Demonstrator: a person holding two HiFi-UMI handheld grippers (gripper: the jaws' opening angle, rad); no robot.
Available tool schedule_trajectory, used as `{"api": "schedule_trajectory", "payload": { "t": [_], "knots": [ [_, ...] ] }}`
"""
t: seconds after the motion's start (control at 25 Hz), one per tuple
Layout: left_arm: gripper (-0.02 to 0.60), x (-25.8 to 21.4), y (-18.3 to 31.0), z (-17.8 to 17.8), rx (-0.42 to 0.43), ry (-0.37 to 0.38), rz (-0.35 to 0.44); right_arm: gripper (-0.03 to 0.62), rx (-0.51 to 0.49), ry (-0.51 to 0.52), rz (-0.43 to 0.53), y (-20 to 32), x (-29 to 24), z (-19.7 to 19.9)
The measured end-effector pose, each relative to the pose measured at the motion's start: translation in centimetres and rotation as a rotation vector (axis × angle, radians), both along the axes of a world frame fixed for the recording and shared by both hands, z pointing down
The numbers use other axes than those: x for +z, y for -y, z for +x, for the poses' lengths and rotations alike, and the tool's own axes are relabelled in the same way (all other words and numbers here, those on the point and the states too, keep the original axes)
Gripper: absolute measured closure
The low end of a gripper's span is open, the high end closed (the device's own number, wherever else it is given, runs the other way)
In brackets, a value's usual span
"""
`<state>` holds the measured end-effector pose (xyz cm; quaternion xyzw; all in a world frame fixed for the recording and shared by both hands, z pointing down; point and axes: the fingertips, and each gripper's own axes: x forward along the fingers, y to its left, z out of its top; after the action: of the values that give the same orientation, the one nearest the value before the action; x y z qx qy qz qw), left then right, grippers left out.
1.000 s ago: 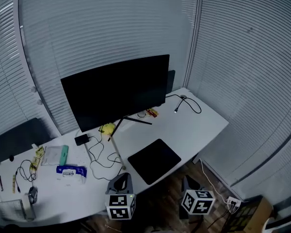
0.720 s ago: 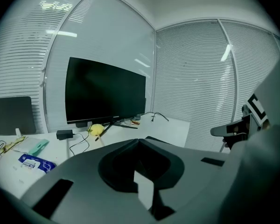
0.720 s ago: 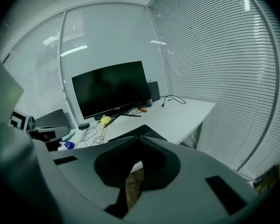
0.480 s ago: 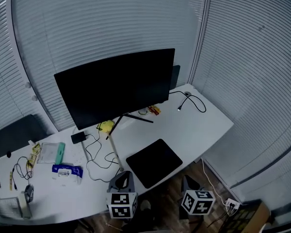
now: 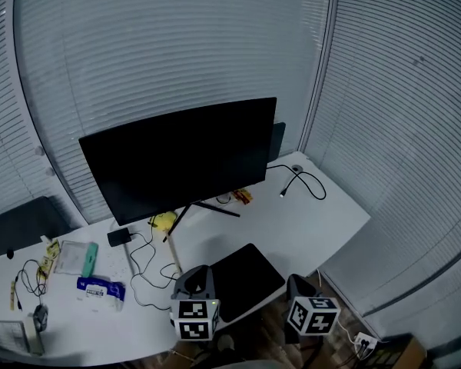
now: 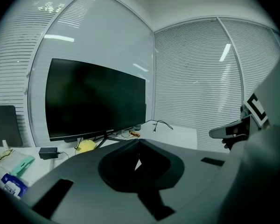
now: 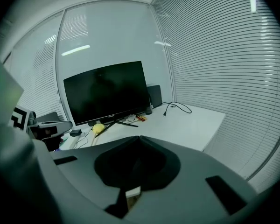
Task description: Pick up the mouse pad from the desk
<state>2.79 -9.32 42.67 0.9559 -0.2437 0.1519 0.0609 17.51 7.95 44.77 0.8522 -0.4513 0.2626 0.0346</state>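
Mouse pad (image 5: 247,277), black, lies flat at the near edge of the white bench (image 5: 315,214), before the dark monitor (image 5: 180,156). Left gripper (image 5: 194,274) covers its near-left corner, and right gripper (image 5: 297,284) hangs just right of it. Both have their jaws pressed together, empty.

right hand-held gripper (image 7: 139,137): jaws together, nothing between them.
table (image 7: 191,122): white, lies ahead.
monitor (image 7: 107,92): dark, upright at the table's back.
cable (image 7: 177,107): black, looped right of monitor.
yellow thing (image 7: 99,128): by monitor's stand.
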Motion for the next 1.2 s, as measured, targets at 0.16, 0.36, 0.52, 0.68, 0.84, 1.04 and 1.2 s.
{"api": "schedule_trajectory", "payload": {
  "t": [0.16,0.36,0.52,0.68,0.84,1.04,1.2],
  "knots": [
    [0.563,0.5,1.7,0.8,-0.026,0.013,-0.011,0.562,-0.033,-0.001,-0.004,2.3,-0.1,1.2],
    [0.563,0.0,4.2,1.6,-0.073,0.009,-0.008,0.560,-0.080,-0.009,-0.012,5.6,-0.6,2.8],
    [0.564,-0.1,6.4,2.1,-0.116,-0.003,-0.023,0.560,-0.113,-0.024,-0.014,8.2,-1.3,4.1],
    [0.563,0.1,8.2,2.8,-0.152,-0.028,-0.048,0.560,-0.149,-0.033,-0.035,10.2,-1.2,5.2],
    [0.565,1.3,8.8,3.4,-0.164,-0.019,-0.077,0.560,-0.172,-0.029,-0.055,11.4,-0.8,5.8],
    [0.564,2.2,8.5,3.5,-0.179,0.022,-0.089,0.560,-0.195,0.009,-0.070,11.9,0.4,6.4],
    [0.563,2.5,8.2,2.6,-0.229,0.062,-0.084,0.560,-0.243,0.038,-0.070,12.4,1.2,6.6]
  ]
}}
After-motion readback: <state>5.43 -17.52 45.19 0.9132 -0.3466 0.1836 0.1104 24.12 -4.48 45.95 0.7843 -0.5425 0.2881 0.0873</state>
